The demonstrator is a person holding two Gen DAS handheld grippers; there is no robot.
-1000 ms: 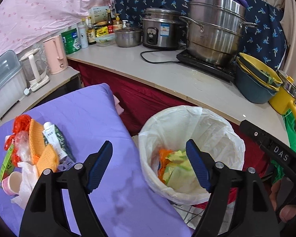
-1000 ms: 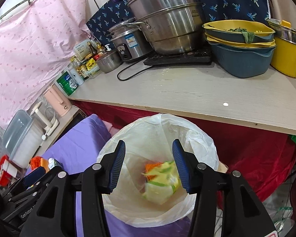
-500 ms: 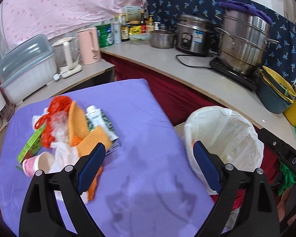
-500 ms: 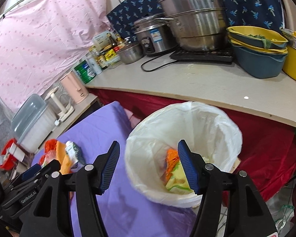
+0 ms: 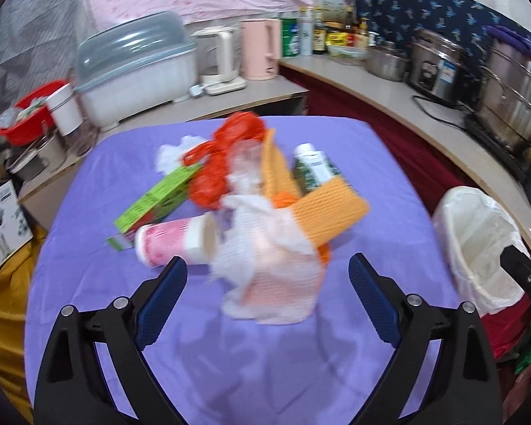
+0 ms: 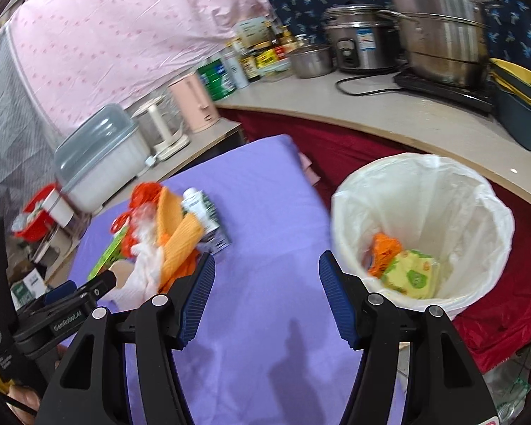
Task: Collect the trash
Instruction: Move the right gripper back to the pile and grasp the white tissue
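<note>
Left wrist view: left hand-held gripper (image 5: 267, 304) with jaws spread wide, just opened further, nothing between the pads. Straight ahead and just beyond the fingertips, a crumpled white tissue wad (image 5: 269, 269), nearest piece of the trash heap on the purple-covered bench (image 5: 265, 372). Behind and touching it: a pink paper cup (image 5: 177, 239) on its side, long axis across the view, mouth toward the wad; a green flat box (image 5: 155, 200) lying aslant; orange corrugated pieces (image 5: 331, 212); a red plastic bag (image 5: 223, 156); a green-and-white carton (image 5: 313, 168).

Right wrist view: right hand-held gripper (image 6: 267, 297) also apart, jaws lately widened, empty, over bare purple cloth between heap and bin. Heap off to its left, well apart; white-lined trash bin (image 6: 421, 191) just to its right, beside the bench edge. In the bin: an orange scrap (image 6: 384, 253) and a yellow-green wrapper (image 6: 412, 274), low in the liner, plenty of room above.

Left hand-held gripper judged nearer the heap, so likely first to pick, the tissue wad the probable target.
</note>
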